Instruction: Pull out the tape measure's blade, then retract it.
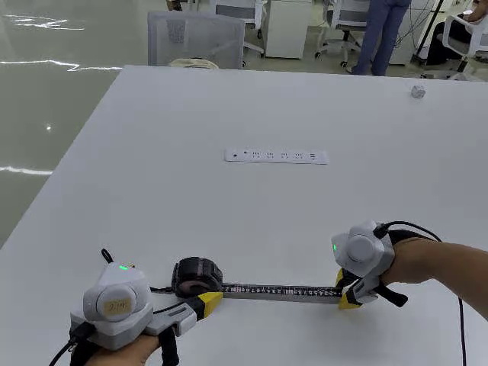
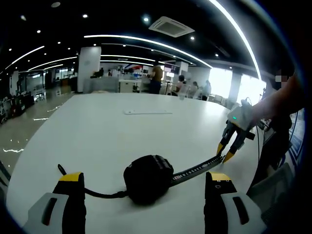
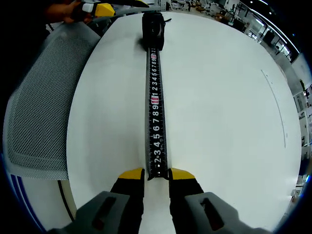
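Note:
The black tape measure case lies on the white table near its front edge. Its blade is pulled out flat to the right. My right gripper is shut on the blade's end; in the right gripper view the two yellow-tipped jaws of the right gripper pinch the blade, which runs away to the case. My left gripper stands open, jaws wide apart, with the case just ahead of the tips. In the head view one yellow tip of the left gripper sits beside the case.
A white power strip lies mid-table and a small crumpled scrap at the far right. A mesh chair stands at the far edge, another by my near edge. A person stands in the background.

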